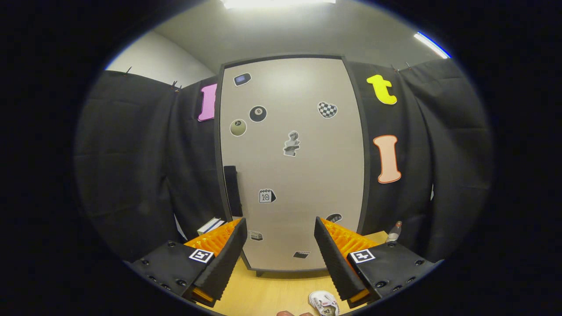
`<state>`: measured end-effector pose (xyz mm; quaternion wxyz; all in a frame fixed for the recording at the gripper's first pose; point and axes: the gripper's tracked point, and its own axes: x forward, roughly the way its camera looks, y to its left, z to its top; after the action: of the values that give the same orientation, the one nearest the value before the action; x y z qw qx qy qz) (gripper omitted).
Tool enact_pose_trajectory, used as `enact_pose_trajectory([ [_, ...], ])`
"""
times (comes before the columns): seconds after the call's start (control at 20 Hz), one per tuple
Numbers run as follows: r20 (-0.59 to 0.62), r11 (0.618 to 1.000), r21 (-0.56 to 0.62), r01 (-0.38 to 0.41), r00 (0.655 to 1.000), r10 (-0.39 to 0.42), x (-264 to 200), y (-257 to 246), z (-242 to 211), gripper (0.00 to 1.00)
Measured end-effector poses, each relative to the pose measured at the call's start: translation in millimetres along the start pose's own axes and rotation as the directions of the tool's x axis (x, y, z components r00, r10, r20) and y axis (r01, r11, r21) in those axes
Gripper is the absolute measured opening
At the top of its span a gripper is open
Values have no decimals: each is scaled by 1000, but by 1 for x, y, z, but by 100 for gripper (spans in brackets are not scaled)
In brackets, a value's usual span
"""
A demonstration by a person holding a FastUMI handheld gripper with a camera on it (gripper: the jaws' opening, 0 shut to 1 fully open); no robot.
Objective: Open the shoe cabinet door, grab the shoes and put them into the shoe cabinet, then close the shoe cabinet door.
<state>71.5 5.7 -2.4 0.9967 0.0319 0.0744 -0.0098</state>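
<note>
Gripper view: my gripper [280,245] has its fingers spread wide, holding nothing, a clear gap between them. Left finger [228,259] and right finger [334,259] both hang above the wooden floor [268,292], pointing at the lower part of the shoe cabinet.

Shoe cabinet door [292,162] is straight ahead, just beyond the fingertips. It's closed, a light panel in a dark frame, standing upright on the floor. Dark vertical handle [232,191] sits on the door's left side, above the left finger. Stickers are scattered across the panel: an eight ball [257,113], a checkered heart [327,109], a small bust [291,143], a calendar [266,195], plus a few more low down that I can't make out.

One shoe [324,303], small, white with pink trim, lies on the floor under and just inside the right finger, near me, well short of the cabinet. I see just the one.

Right of the cabinet base, a bottle [394,231] stands against the black cloth wall [131,166]. Left of the base, a white boxy item [210,225] sits behind the left finger; can't tell what it is.
</note>
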Motion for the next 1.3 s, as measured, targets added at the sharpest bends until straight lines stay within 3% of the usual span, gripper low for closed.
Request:
enact_pose_trajectory([
  [0.6, -18, 994, -57, -96, 995, 95, 87, 74, 6, 97],
  [1.15, -36, 999, -37, -37, 999, 36, 169, 98, -1, 97],
  [1.25, -42, 999, -16, -28, 999, 27, 177, 101, -2, 95],
  [1.3, -46, 1000, -16, -18, 999, 18, 180, 101, -3, 89],
])
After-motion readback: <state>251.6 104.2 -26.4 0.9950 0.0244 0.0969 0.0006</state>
